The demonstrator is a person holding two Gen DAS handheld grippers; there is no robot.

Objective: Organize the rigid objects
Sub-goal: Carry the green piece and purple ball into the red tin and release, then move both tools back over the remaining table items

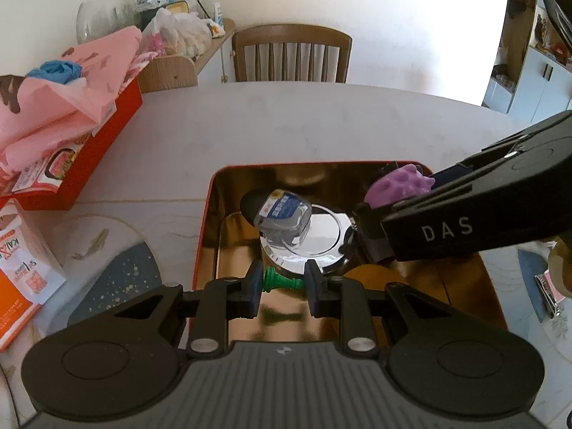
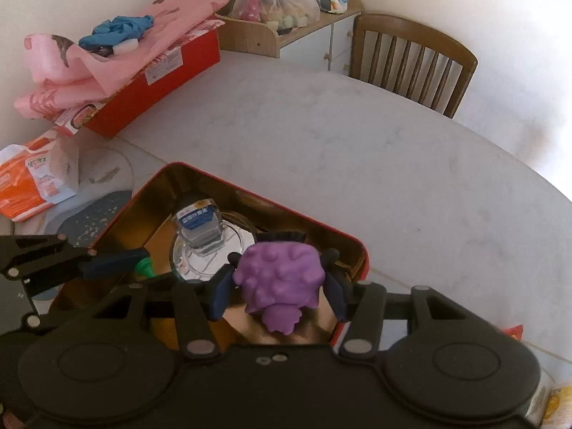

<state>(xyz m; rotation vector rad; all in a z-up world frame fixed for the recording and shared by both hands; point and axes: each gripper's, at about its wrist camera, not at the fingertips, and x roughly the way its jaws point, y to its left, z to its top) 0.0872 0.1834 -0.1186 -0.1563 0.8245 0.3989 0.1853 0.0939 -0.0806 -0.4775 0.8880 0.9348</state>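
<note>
A red tin box (image 1: 207, 214) with a shiny gold inside stands on the white table; its red rim (image 2: 343, 236) shows in the right wrist view too. My left gripper (image 1: 284, 283) is shut on a small green chess piece (image 1: 280, 281), held sideways over the near part of the box. My right gripper (image 2: 279, 286) is shut on a bumpy purple toy figure (image 2: 280, 282) above the box's right side; the toy (image 1: 397, 187) shows in the left wrist view as well. Inside the box lie a round silver lid (image 1: 321, 239) and a small clear bottle (image 1: 282, 216) on top of it.
A red carton (image 2: 153, 93) piled with pink paper (image 1: 60, 103) and blue cloth stands at the far left. An orange-and-white packet (image 2: 32, 182) and a dark blue speckled mat (image 1: 118, 286) lie left of the box. A wooden chair (image 1: 291, 53) stands behind the table.
</note>
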